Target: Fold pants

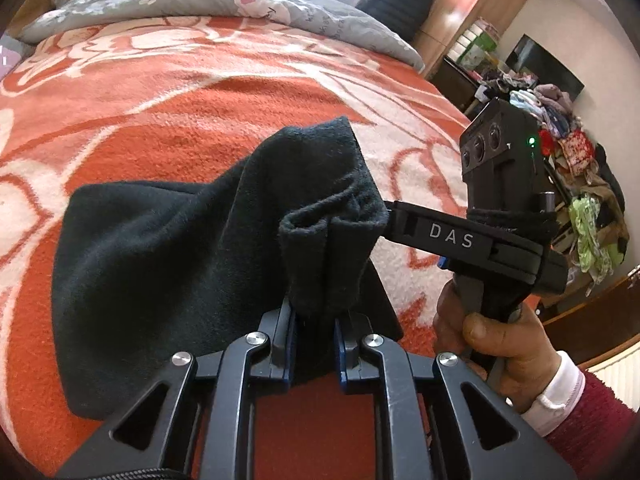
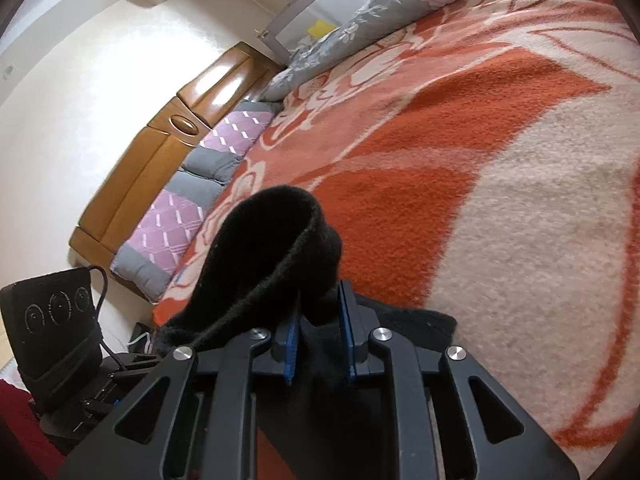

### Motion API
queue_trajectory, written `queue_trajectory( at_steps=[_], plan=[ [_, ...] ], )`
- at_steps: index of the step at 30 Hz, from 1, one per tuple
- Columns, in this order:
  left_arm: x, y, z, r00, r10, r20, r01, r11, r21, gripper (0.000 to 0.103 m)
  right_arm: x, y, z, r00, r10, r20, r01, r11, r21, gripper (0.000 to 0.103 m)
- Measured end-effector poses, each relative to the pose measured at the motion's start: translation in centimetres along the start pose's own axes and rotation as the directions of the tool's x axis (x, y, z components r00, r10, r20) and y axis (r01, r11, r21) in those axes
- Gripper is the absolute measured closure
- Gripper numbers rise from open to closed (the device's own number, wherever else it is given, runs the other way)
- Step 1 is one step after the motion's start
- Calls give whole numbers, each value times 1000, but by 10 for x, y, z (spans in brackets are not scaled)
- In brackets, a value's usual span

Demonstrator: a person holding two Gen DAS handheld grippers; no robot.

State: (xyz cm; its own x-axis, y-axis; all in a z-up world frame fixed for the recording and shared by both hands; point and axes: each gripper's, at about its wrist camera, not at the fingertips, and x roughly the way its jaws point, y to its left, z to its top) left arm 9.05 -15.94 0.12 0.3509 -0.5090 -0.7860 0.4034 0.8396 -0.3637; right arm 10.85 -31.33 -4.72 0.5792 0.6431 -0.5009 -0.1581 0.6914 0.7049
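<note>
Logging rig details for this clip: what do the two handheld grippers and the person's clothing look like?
Both are matte black linkage frames with silver rivets and blue-edged pads. The left gripper and right gripper match. Seen from the left, the right one carries white DAS lettering, a black three-lens camera block and a green light. The person wears a dark red sleeve over a white cuff.

The soft black fleece pants (image 1: 168, 264) bunch up between the blue pads of the left gripper (image 1: 314, 320), hiding its fingertips, and their lower edge drops out of sight behind the black gripper frame. In the right wrist view the same cloth covers the tips of the right gripper (image 2: 320, 320). The heap of mixed coloured clothes (image 1: 580, 168) by the wall is too small to sort into garments. The person's dark red sleeve (image 1: 600, 420) is cut off by the picture's edge
</note>
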Motion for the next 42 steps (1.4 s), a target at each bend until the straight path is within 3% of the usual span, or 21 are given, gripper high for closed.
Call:
queue_trajectory(
  at_steps=[10, 16, 18, 20, 21, 25, 28, 31, 36, 38, 42],
  plan=[
    [13, 2, -3, 999, -41, -28, 42, 999, 29, 82, -29, -3, -16, 994, -104, 23, 103, 994, 41, 83],
    [9, 4, -6, 993, -109, -49, 110, 994, 21, 66, -50, -2, -23, 984, -171, 56, 165, 981, 104, 82],
    [7, 4, -7, 990, -129, -57, 131, 991, 21, 66, -53, 0, -24, 979, -192, 62, 184, 976, 118, 75],
    [2, 3, -9, 989, -135, -52, 137, 990, 35, 66, -56, 3, -24, 975, -207, 77, 196, 971, 135, 52],
    [-2, 3, -10, 989, -139, -51, 141, 989, 41, 66, -60, 5, -25, 974, -208, 94, 194, 971, 139, 48],
    [-19, 7, -13, 989, -146, -28, 148, 988, 47, 60, -67, 17, -20, 969, -217, 121, 200, 970, 137, 46],
    [-32, 17, -13, 991, -136, -3, 136, 990, 29, 54, -69, 30, -17, 962, -237, 135, 221, 968, 119, 44],
    [-45, 32, -10, 993, -118, 24, 118, 993, -5, 51, -68, 48, -12, 947, -287, 145, 276, 957, 87, 35],
    [-64, 63, -3, 997, -34, 75, 40, 996, -79, 42, -57, 75, -3, 918, -370, 143, 369, 929, 34, 28],
    [-68, 78, 0, 996, -5, 85, 15, 992, -122, 38, -49, 83, -1, 906, -402, 134, 403, 915, 23, 26],
    [-71, 111, 2, 996, 50, 78, -31, 975, -221, 35, -34, 86, 3, 901, -420, 105, 420, 907, 21, 24]
  ],
)
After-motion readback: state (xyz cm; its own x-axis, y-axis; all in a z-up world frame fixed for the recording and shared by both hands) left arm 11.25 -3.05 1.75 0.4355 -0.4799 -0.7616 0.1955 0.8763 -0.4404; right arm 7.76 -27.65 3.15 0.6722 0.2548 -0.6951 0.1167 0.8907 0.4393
